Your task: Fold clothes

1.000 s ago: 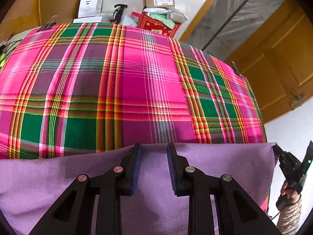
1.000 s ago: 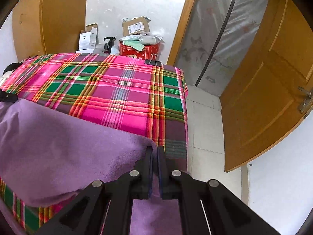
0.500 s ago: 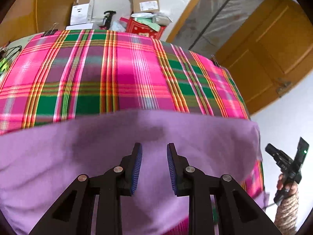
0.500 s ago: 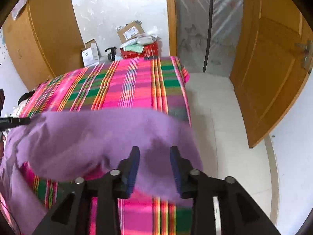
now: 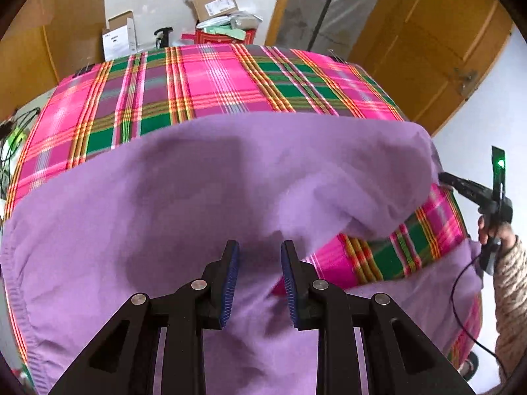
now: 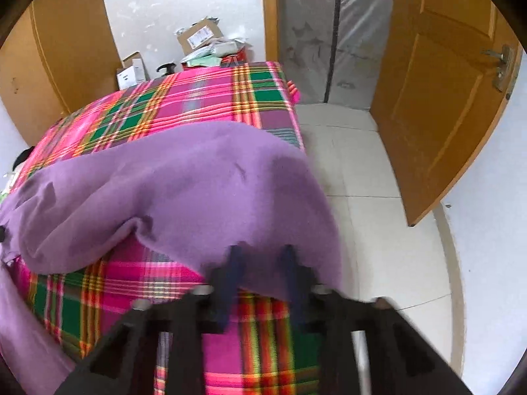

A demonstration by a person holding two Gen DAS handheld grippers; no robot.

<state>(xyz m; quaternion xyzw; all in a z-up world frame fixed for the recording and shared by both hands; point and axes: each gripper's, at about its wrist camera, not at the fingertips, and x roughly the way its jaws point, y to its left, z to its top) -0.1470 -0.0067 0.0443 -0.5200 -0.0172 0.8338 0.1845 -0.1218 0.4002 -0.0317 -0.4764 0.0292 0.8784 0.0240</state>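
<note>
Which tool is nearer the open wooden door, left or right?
Right. The right tool is at the table edge on the door side; the left tool is over the purple cloth, farther along the table from the door.

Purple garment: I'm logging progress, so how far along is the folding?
Done: the purple garment already lies across the plaid cloth. In hand: one edge is raised and billows over the rest, between the left hand-held gripper and the right hand-held gripper, whose jaws are closing at that edge. Left: laying this fold flat, then probably further folds.
</note>
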